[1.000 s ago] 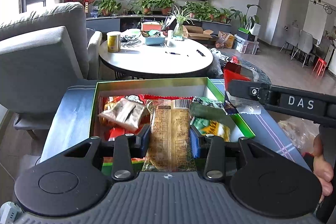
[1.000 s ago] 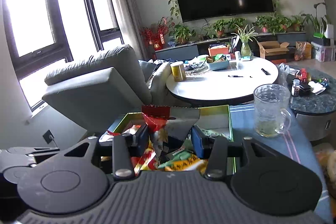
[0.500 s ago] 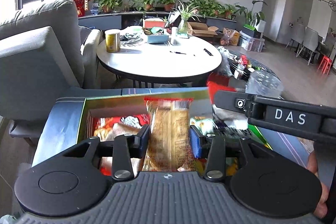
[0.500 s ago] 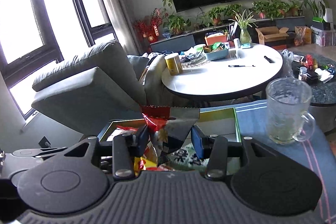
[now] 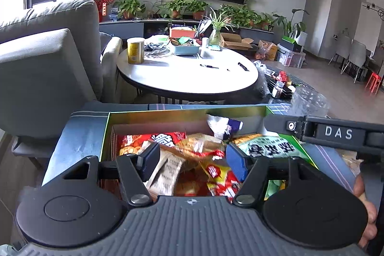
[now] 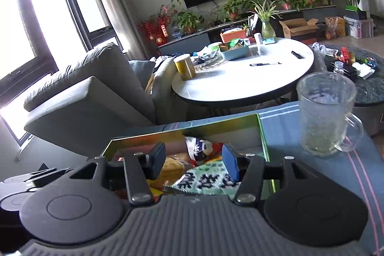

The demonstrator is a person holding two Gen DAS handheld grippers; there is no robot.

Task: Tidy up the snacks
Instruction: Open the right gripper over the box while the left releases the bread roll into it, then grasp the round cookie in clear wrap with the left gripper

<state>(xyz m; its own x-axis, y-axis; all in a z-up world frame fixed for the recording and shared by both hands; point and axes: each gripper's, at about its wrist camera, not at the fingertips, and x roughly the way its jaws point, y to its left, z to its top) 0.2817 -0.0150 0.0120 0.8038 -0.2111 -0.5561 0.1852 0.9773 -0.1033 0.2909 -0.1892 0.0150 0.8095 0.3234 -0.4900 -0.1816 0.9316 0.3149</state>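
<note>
One green-rimmed box (image 5: 105, 133) of snack packets (image 5: 192, 148) sits on the blue cloth. Two grippers hover over it: the left gripper (image 5: 192, 161) is opening, gripping nothing; the right gripper (image 6: 193, 161) stands wide, empty. One glass mug (image 6: 324, 112) stands beside the box's right edge.

One green-rimmed box (image 5: 106, 131) holds a heap of snack packets (image 5: 192, 148); their exact number cannot be told. One glass mug (image 6: 326, 112) stands beside it. The round white bench (image 5: 187, 73) carries one yellow can (image 5: 135, 50), one blue tray (image 5: 186, 49) and one pen (image 5: 209, 66). Two grippers show.
</note>
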